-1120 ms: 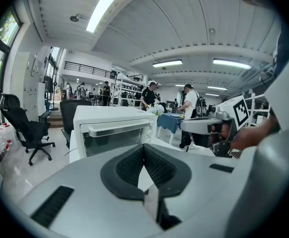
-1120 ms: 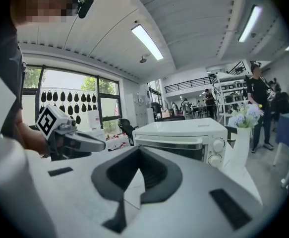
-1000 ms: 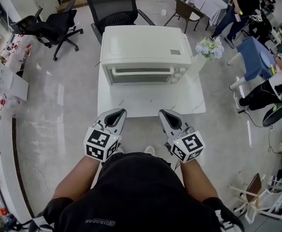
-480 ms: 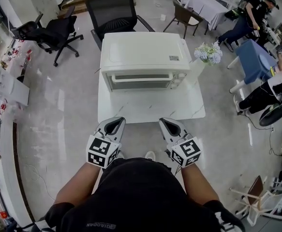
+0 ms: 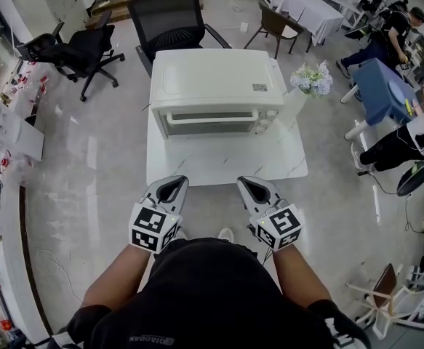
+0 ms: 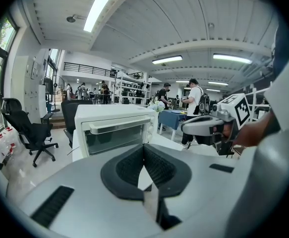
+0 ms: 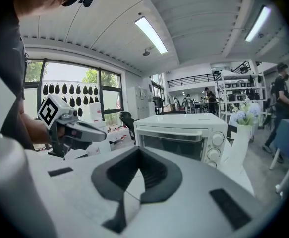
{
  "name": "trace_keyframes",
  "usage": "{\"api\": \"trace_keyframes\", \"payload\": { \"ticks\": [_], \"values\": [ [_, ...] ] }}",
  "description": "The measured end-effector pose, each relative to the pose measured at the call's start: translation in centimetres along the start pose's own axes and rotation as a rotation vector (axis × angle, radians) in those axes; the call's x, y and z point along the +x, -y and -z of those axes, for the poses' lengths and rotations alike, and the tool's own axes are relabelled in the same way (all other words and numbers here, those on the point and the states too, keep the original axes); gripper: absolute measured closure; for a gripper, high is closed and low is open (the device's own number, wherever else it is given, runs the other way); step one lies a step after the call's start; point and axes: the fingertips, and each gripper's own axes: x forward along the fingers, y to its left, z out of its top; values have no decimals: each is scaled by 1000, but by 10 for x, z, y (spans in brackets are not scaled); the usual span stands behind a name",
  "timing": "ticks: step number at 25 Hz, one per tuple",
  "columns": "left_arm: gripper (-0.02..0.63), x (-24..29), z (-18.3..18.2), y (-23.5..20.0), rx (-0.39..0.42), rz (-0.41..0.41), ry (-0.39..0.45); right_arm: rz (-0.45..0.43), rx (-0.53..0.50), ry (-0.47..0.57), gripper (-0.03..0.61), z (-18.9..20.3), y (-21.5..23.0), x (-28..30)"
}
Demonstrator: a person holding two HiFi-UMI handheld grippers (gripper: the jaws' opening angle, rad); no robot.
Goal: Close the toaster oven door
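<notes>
Low in frame, left gripper [image 5: 174, 183] and right gripper [image 5: 254, 183] pinched shut, empty — toaster oven door [image 5: 212, 122] looks closed; I'd touch nothing.

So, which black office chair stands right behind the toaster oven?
The wide chair at top centre of the head view, just beyond the toaster oven; the other black chair stands off to the left.

Bkgd person in black [image 5: 396, 29], top rt of head view, now farther rt, nearer pic edge.
</notes>
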Motion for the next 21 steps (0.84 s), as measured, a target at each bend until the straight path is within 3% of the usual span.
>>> {"api": "trace_keyframes", "payload": {
  "ticks": [21],
  "values": [
    [611,-5,-2,-12,-5,-20,5,3,9,-12,577,3,-3,3]
  ]
}}
